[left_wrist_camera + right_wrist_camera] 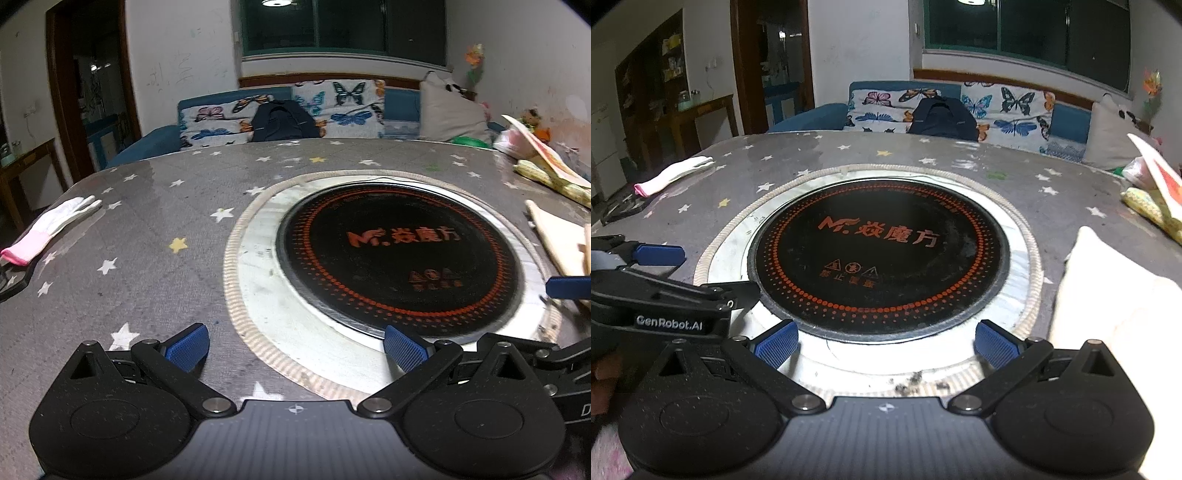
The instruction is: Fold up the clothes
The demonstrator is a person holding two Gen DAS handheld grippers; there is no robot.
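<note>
At the table's (849,155) right edge lies a cream cloth (1108,295), flat, maybe folded already. I hold both the left gripper (295,349) and right gripper (886,345) spread, empty; any grab should pinch 1 corner cleanly.

Cooktop (879,254) set in table (1015,162) centre, glove (674,173) far left (near edge), cloth (1108,295) right, sofa (960,107) behind

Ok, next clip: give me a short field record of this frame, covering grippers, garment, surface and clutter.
left gripper: jaws open, empty, above the table
right gripper: jaws open, empty
garment: cream cloth at table's right, not yet grasped
surface: star-print tablecloth around a round black cooktop
clutter: white glove with pink cuff far left
</note>
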